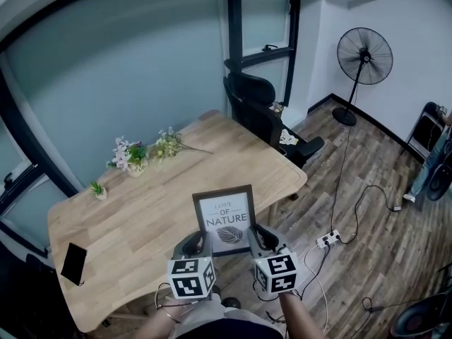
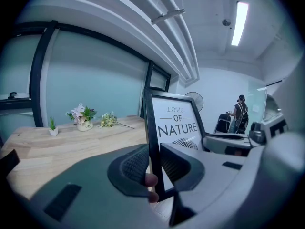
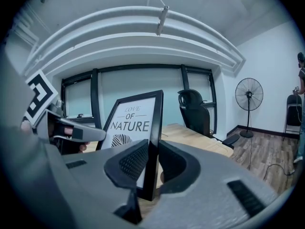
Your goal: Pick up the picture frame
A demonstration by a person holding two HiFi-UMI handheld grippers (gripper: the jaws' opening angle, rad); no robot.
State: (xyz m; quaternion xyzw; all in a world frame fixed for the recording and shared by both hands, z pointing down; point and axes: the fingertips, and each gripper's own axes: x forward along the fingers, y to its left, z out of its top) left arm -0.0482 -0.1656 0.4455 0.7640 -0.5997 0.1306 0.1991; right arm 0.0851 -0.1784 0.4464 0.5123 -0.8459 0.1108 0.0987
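At the desk's (image 1: pixel 141 210) near edge, the head view shows me the picture frame (image 1: pixel 226 219) held upright between both tools, print facing me, its lower part overhanging the edge rather than resting on the wood. The left tool (image 1: pixel 195 244) has the frame's left side and the right tool (image 1: pixel 263 239) its right side, but from above I cannot see the pads meet the frame. The left gripper view settles that for its side: both ribbed pads press on the black edge of the frame, with "LOVE OF NATURE" readable past them. The right gripper view shows the same clamp on the opposite edge, seen nearly edge-on, with the left tool's marker cube beyond. Only the head view gives me the whole desk: a phone (image 1: pixel 73 263) at its left corner, a small potted plant (image 1: pixel 99 189), a flower pot (image 1: pixel 134 162) and a loose flower sprig (image 1: pixel 168 145) by the wall, well apart from the frame. Only the left gripper view shows a person (image 2: pixel 241 113) standing at the far wall. The standing fan (image 1: pixel 364 55) and office chair (image 1: pixel 258 108) also appear in the right gripper view.
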